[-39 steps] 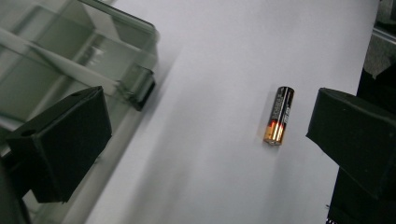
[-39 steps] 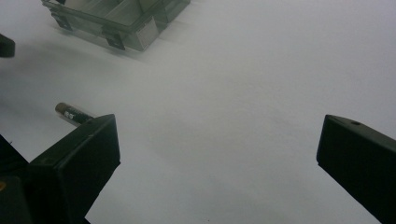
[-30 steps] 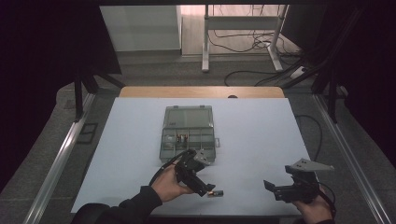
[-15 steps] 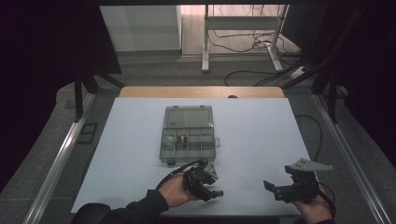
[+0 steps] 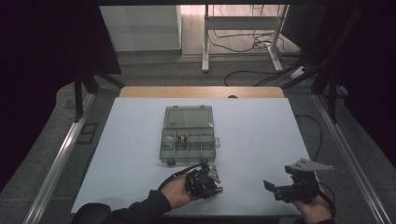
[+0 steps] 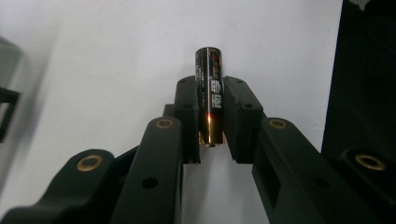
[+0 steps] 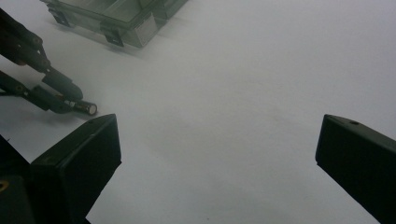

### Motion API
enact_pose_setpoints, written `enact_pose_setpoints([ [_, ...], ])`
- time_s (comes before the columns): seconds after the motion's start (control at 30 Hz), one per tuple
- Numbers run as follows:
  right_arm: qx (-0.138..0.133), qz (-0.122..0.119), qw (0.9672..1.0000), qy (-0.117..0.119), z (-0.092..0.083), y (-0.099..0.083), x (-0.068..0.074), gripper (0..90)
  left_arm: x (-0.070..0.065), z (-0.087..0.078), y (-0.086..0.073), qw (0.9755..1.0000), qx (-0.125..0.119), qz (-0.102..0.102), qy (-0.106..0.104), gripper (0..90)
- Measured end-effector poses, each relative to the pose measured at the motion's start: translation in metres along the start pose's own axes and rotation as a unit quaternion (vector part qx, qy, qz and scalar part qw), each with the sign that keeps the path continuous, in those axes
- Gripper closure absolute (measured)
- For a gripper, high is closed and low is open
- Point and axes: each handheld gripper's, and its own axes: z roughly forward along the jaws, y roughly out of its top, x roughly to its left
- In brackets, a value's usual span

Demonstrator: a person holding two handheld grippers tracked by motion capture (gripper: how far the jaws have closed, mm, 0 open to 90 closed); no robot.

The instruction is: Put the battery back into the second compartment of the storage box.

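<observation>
A black and gold battery [image 6: 211, 95] lies on the white table, and my left gripper [image 6: 211, 119] is shut on it, pads pressing both of its sides; the jaws have just been closing around it. From above, that gripper [image 5: 211, 186] is low near the table's front edge, its tips at the battery [image 5: 217, 190]. The right gripper view catches the same battery [image 7: 87, 108] pinched in those jaws at far left. My right gripper [image 5: 272, 188] hovers at the front right, and its jaws [image 7: 217, 154] stand wide open over bare table.
A clear compartment box [image 5: 187, 134] with its lid folded back sits mid-table, small items in one cell; its corner [image 7: 135, 28] is at the top of the right gripper view. The table's front edge is close to both hands. Cables lie on the floor beyond.
My left gripper has dropped toward the table and its jaws have closed on the battery. The right gripper has stayed where it was.
</observation>
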Motion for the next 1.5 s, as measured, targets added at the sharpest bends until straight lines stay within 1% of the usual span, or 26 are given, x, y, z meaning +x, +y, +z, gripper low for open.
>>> enact_pose_setpoints([
  [0.27, 0.0, -0.002, 1.0, 0.0, 0.0, 0.0, 0.0, 0.3, 0.01, -0.016, 0.0, 0.9997, -0.017, -0.016, 0.011, 77.2],
  [0.53, 0.002, -0.002, 1.0, 0.0, 0.0, 0.0, 0.0, 0.3, 0.021, -0.029, -0.002, 0.9987, -0.027, -0.033, 0.026, 77.2],
  [0.63, 0.002, -0.002, 1.0, 0.0, 0.001, 0.0, 0.0, 0.3, 0.024, -0.034, -0.002, 0.9983, -0.029, -0.034, 0.037, 77.2],
  [0.77, 0.001, -0.002, 1.0, 0.0, 0.001, 0.0, 0.0, 0.3, 0.029, -0.042, -0.004, 0.9973, -0.034, -0.039, 0.052, 77.2],
  [0.97, 0.002, -0.002, 1.0, 0.0, 0.001, 0.0, 0.0, 0.3, 0.04, -0.054, -0.007, 0.9948, -0.045, -0.06, 0.069, 77.2],
  [1.13, 0.003, -0.002, 1.0, 0.0, 0.001, 0.0, 0.0, 0.3, 0.049, -0.062, -0.011, 0.9925, -0.053, -0.08, 0.075, 77.2],
  [1.27, 0.004, -0.001, 1.0, 0.0, 0.001, 0.0, 0.0, 0.3, 0.057, -0.069, -0.013, 0.9909, -0.056, -0.09, 0.083, 77.1],
  [1.43, 0.005, -0.001, 1.0, -0.001, 0.001, 0.0, 0.0, 0.3, 0.068, -0.079, -0.017, 0.9878, -0.063, -0.106, 0.095, 77.2],
  [1.5, 0.005, 0.0, 1.0, -0.002, 0.001, 0.0, -0.001, 0.3, 0.072, -0.082, -0.019, 0.9858, -0.069, -0.116, 0.1, 77.1],
])
